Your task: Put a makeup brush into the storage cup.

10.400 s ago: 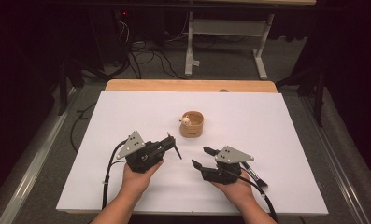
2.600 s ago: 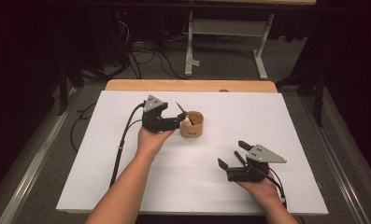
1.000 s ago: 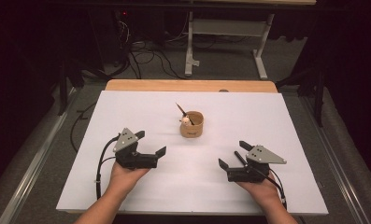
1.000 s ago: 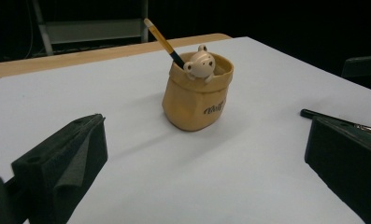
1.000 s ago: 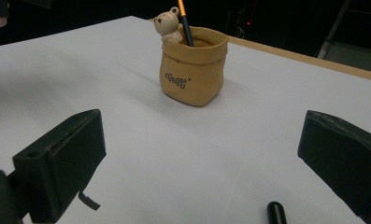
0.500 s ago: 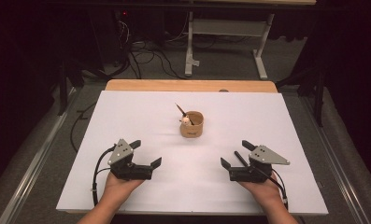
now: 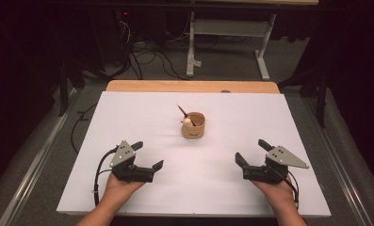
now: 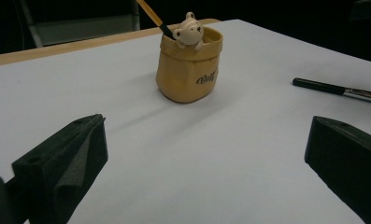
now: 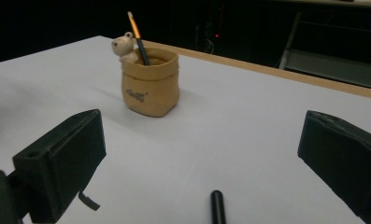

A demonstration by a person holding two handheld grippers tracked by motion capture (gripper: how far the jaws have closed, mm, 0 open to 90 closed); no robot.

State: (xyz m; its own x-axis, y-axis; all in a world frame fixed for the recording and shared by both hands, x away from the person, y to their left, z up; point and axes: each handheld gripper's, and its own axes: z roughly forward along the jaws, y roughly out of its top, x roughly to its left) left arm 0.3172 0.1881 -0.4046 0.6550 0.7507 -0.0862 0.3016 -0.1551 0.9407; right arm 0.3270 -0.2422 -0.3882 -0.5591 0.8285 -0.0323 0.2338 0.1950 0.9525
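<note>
1 pot [image 7: 193, 128], 2 brushes [image 8: 338, 90]

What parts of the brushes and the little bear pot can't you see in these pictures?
- Brush in the pot: its bristle end sits down inside the pot, hidden by the wall; the left gripper view's top edge cuts off its handle.
- Loose brush: the left gripper view's right edge cuts off its bristles.
- Writing on the pot: too small to read in the high view.

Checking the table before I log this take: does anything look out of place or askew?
One black brush lies loose on the white table, near the right gripper, while another brush leans in the bear pot. Nothing is spilled or damaged.
</note>
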